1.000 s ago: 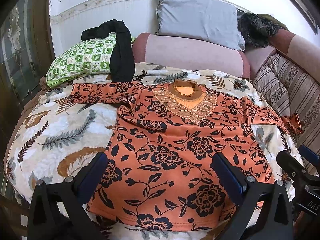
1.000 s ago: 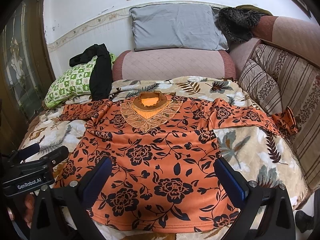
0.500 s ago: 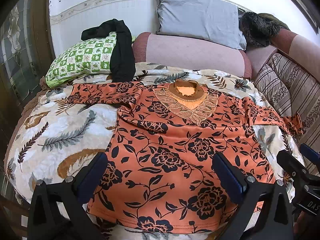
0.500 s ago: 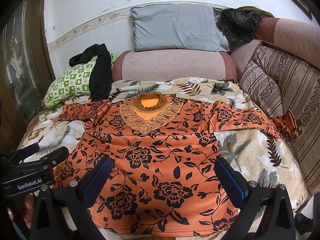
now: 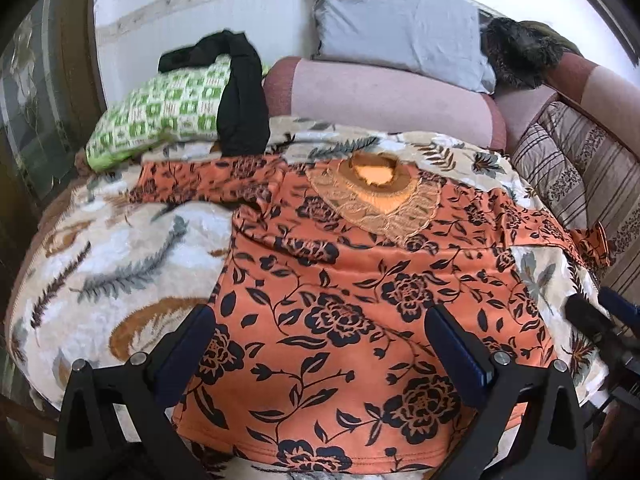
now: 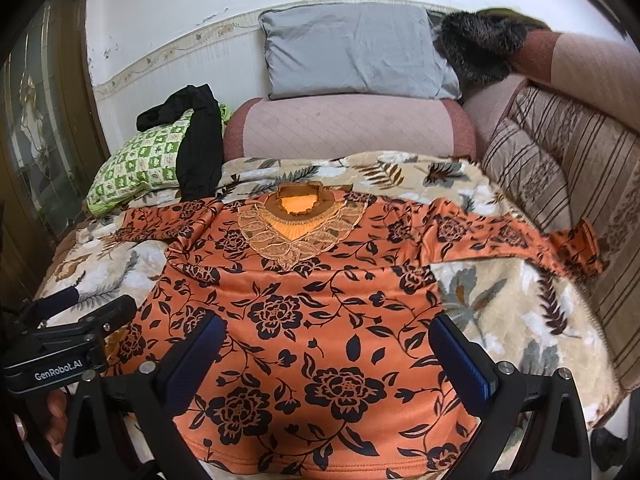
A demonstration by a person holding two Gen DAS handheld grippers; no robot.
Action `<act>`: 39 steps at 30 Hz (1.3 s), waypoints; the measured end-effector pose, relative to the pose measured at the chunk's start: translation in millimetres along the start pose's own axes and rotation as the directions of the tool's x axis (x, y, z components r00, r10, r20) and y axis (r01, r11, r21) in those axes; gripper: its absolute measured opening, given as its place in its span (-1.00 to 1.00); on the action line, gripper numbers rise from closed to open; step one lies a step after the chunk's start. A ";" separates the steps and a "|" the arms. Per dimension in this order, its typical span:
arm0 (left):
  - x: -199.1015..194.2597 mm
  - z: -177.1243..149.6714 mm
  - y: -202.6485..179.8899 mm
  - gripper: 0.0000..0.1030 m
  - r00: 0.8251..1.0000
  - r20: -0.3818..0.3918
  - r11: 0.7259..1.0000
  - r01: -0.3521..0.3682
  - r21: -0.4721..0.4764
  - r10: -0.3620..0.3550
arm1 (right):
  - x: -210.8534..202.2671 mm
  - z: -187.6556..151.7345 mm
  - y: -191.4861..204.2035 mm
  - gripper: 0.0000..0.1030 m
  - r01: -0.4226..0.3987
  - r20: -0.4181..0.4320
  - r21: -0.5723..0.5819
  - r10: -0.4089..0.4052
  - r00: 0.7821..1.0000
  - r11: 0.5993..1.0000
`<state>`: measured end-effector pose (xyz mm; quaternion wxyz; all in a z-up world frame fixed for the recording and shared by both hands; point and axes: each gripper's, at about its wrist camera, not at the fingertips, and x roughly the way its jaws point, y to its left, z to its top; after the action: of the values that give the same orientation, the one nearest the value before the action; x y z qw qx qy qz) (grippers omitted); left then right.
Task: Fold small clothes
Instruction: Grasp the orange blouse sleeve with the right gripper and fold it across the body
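Note:
An orange top with black flowers (image 5: 360, 292) lies spread flat on the leaf-patterned blanket (image 5: 120, 248), neck with lace collar (image 5: 376, 200) at the far side, both sleeves out to the sides. It also fills the right wrist view (image 6: 320, 312). My left gripper (image 5: 320, 344) is open and empty, hovering over the top's hem area. My right gripper (image 6: 324, 348) is open and empty over the same lower part. The left gripper's body shows at the left of the right wrist view (image 6: 68, 348). The right gripper's tips show at the right edge of the left wrist view (image 5: 600, 316).
A green checked pillow (image 5: 168, 116) with a black garment (image 5: 240, 100) draped on it lies at the back left. A pink bolster (image 5: 384, 100) and grey pillow (image 5: 400, 36) stand behind. Striped cushions (image 6: 560, 184) line the right side. A dark fur item (image 6: 480, 44) sits at the back right.
Both grippers have shifted slightly forward over the top. The left view is a little blurred from motion. The top has not moved.

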<state>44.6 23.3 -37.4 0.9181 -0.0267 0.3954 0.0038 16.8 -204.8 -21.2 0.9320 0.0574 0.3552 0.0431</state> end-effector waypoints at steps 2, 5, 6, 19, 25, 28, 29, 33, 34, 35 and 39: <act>20.0 -4.7 9.8 1.00 0.999 -0.037 0.999 -0.031 -0.011 0.030 | 8.5 -1.3 -25.9 1.00 -0.026 -0.022 0.096 0.028 0.999 0.995; 55.1 -13.3 24.4 1.00 0.989 -0.129 0.997 -0.076 -0.018 0.073 | 25.1 -10.0 -88.7 1.00 -0.048 -0.044 0.303 0.064 0.997 0.952; 64.0 -16.1 27.1 1.00 0.985 -0.151 0.996 -0.084 -0.017 0.080 | 32.3 -12.1 -113.2 1.00 -0.045 -0.053 0.372 0.070 0.996 0.927; 116.9 -13.9 33.1 1.00 0.978 -0.189 0.996 -0.091 -0.023 0.085 | 111.2 -18.4 -433.1 0.71 -0.054 0.112 0.938 -0.151 0.982 0.344; 140.5 -10.6 37.6 1.00 0.979 -0.195 0.996 -0.075 -0.050 0.064 | 134.8 -8.9 -466.8 0.53 0.032 0.037 0.953 -0.219 0.975 0.301; 155.2 -18.0 40.5 1.00 0.973 -0.221 0.996 -0.080 -0.041 0.069 | 146.7 -3.7 -470.1 0.49 0.092 -0.001 0.949 -0.291 0.957 0.302; 158.3 -20.9 41.5 1.00 0.972 -0.226 0.997 -0.072 -0.042 0.061 | 149.3 0.2 -469.7 0.48 0.110 -0.014 0.945 -0.300 0.954 0.307; 158.8 -24.8 42.6 1.00 0.981 -0.188 0.997 -0.060 -0.037 0.052 | 166.2 16.6 -458.6 0.26 0.257 -0.104 0.873 -0.356 0.929 0.414; 159.6 -24.7 44.4 1.00 0.982 -0.185 0.998 -0.050 -0.047 0.041 | 166.5 13.6 -457.3 -0.04 0.279 -0.120 0.866 -0.369 0.922 0.414; 160.0 -24.6 47.1 1.00 0.982 -0.185 0.998 -0.040 -0.058 0.028 | 168.5 13.4 -459.3 -0.50 0.306 -0.142 0.859 -0.384 0.913 0.410; 159.8 -25.3 49.4 1.00 0.984 -0.176 0.998 -0.019 -0.064 0.008 | 170.4 34.7 -455.1 -0.77 0.322 -0.130 0.802 -0.379 0.916 0.503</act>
<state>134.7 69.1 -173.1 0.8783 -0.0543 0.4746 0.0207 184.7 -637.3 -170.1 0.8010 0.4039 0.3098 -0.3150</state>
